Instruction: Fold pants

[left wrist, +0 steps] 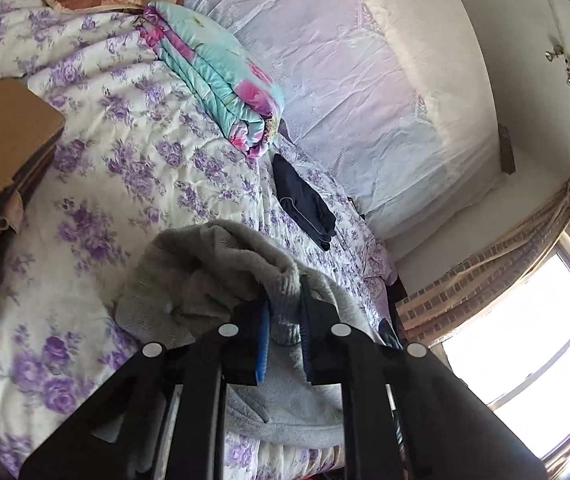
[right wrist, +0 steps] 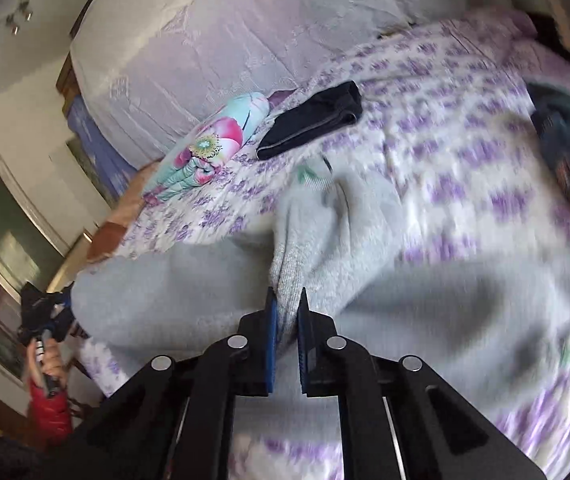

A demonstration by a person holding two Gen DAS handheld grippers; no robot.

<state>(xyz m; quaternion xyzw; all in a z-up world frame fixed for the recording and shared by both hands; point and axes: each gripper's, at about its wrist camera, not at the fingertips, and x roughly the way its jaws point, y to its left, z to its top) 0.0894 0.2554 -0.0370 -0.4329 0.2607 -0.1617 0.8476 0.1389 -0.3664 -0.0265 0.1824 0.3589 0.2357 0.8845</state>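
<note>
Soft, limp grey sweatpants point(right wrist: 325, 248) sag between both grippers: left gripper point(left wrist: 285, 316) and right gripper point(right wrist: 287, 312) fingers clamp bunched edge fabric.

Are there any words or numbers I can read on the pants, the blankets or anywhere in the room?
None can be read.
Grey pants: no label showing.
Dark folded garment: plain, no text.
Floral bedspread: flowers only.
Folded turquoise quilt: flowers only.
</note>
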